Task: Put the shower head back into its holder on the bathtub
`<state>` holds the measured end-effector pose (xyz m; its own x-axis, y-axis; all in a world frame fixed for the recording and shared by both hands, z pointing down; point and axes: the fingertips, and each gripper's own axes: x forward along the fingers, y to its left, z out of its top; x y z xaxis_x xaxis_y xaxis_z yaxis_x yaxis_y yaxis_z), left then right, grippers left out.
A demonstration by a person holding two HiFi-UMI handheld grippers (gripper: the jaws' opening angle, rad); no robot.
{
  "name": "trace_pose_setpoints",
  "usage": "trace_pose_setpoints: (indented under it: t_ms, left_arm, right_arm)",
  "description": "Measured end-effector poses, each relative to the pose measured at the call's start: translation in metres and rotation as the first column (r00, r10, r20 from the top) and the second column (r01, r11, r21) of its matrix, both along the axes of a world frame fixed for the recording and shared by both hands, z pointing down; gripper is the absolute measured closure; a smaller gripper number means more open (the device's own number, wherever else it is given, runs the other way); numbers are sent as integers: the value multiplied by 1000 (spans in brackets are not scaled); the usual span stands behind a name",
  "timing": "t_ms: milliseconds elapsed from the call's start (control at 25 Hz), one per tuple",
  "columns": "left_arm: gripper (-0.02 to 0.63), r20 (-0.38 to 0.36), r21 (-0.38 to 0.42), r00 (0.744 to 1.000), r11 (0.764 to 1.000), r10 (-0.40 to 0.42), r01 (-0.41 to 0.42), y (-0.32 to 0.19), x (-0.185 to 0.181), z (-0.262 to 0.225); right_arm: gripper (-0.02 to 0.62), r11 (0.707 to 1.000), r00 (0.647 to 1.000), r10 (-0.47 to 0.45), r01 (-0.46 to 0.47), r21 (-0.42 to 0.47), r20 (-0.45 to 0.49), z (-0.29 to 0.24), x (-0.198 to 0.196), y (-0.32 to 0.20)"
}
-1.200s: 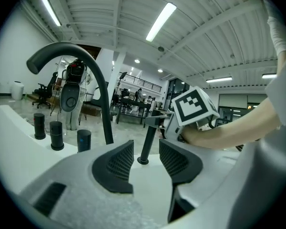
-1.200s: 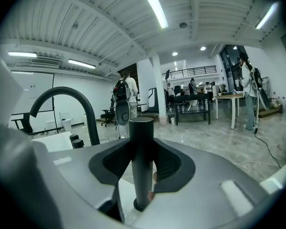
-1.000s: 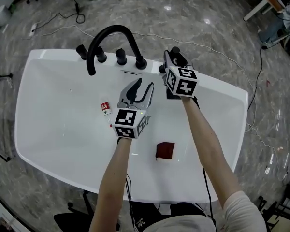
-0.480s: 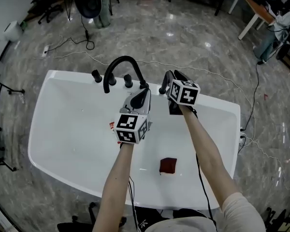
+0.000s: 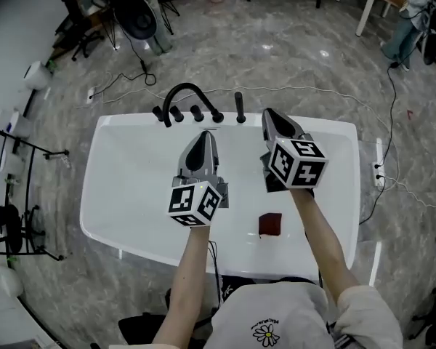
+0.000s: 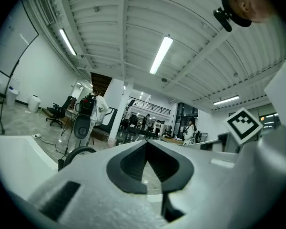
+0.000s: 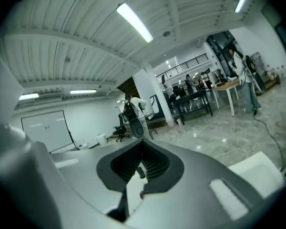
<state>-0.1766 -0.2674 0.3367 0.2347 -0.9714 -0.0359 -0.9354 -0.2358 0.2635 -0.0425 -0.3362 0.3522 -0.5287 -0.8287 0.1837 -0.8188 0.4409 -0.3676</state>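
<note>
The black shower head point(image 5: 239, 107) stands upright on the far rim of the white bathtub point(image 5: 127, 187), just right of the black faucet point(image 5: 183, 93) and its knobs. Nothing holds it. My left gripper point(image 5: 206, 137) hovers high over the middle of the tub, shut and empty; in the left gripper view its jaws point(image 6: 147, 144) meet with only the room behind them. My right gripper point(image 5: 270, 118) hangs beside it, a little nearer the shower head but apart from it. Its jaws point(image 7: 143, 144) have just been closing with nothing between them and now stand shut.
A small dark red block point(image 5: 270, 224) lies on the tub floor near the front rim. Cables run over the marble floor behind the tub. A fan point(image 5: 136, 17) stands at the back left, a black stand point(image 5: 18, 195) at the left and a white power strip point(image 5: 380, 169) at the right.
Both grippers have risen well above the tub and gone from open to shut. The right one has drawn away from the shower head, which stays upright on the rim.
</note>
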Motion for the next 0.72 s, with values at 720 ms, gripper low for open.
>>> trace_pose_setpoints:
  t_ms: [720]
  left_arm:
    - [606, 160, 116, 983, 987, 88, -107, 118, 116, -36]
  right_arm:
    - [594, 973, 972, -124, 159, 167, -201, -49, 54, 194]
